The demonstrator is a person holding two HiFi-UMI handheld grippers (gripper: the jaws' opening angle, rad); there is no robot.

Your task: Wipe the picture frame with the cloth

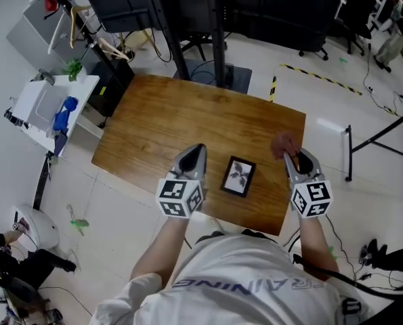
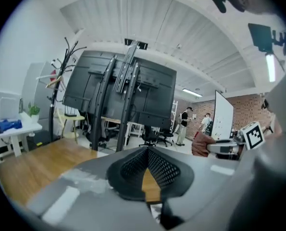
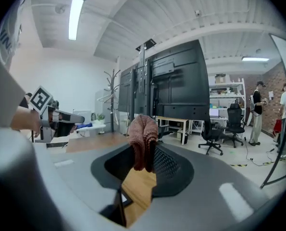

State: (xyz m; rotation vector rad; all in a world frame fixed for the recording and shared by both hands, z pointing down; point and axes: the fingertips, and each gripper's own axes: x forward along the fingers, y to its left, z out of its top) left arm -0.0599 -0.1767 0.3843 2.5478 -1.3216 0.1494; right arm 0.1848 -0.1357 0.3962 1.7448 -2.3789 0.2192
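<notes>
**Both grippers held over the table: cloth clamped, frame lying free.**

Your left gripper [image 1: 196,151] [image 2: 146,153] is over the near part of the rectangular wooden table [image 1: 187,114], its jaws closed tip to tip with nothing between them. Your right gripper [image 1: 292,158] [image 3: 145,150] is at the table's right side. Its jaws are clamped on the reddish-brown knitted cloth [image 1: 282,144] [image 3: 143,138], which bunches up past the jaw tips. The small black picture frame [image 1: 238,177] lies flat near the table's near edge, between the two grippers and apart from both. The cloth is clear of the frame.
</notes>
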